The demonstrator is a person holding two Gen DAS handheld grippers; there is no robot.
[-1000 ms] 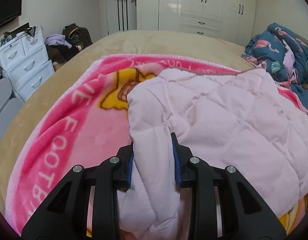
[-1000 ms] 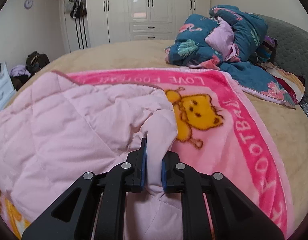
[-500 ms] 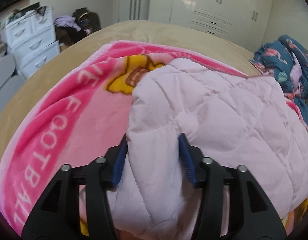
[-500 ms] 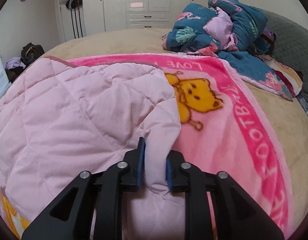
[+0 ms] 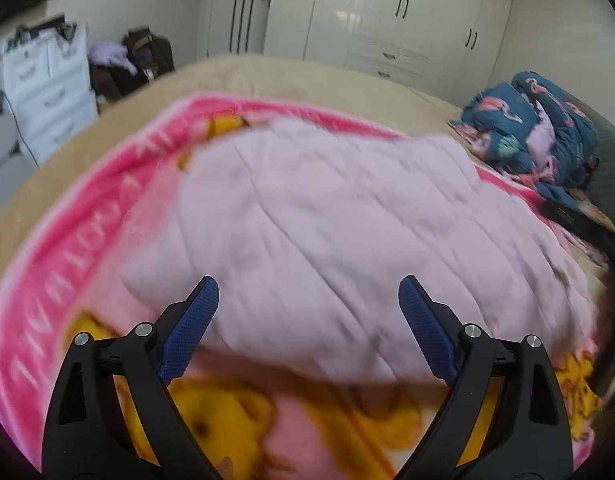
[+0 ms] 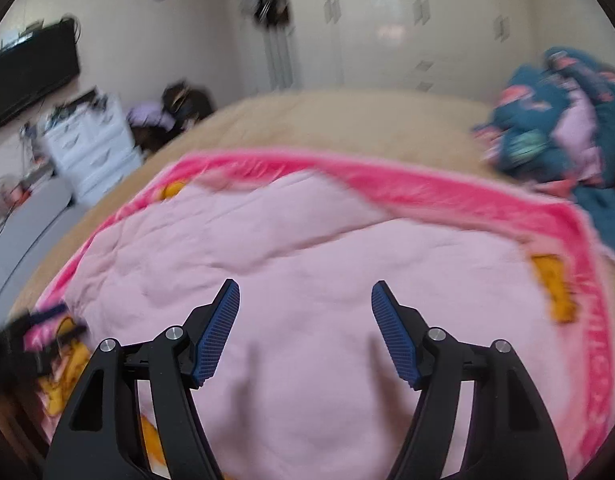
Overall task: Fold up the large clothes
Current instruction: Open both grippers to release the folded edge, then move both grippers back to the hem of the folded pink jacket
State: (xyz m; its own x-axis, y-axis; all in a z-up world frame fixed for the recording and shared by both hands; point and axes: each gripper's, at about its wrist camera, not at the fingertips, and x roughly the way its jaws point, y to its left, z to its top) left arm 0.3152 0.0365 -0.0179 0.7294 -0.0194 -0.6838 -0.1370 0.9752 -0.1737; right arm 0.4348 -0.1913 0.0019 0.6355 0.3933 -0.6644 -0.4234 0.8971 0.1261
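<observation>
— What's nearest on your feeds?

— My left gripper (image 5: 308,296) has its blue ribbed pads spread wide, gripping nothing; my right gripper (image 6: 305,302) is spread wide too. Both sit above the pale pink quilted padded garment (image 5: 327,236), soft and stitched in puffy panels.

— And under it?

— It lies on a fluffy hot-pink fleece blanket with yellow cartoon figures (image 5: 79,248). The white lettering along its border is too blurred to read. Beyond is the tan bedspread (image 5: 291,80), then a crumpled teal flamingo-print bundle (image 5: 535,136) and glossy white wardrobe doors (image 5: 387,16).
</observation>
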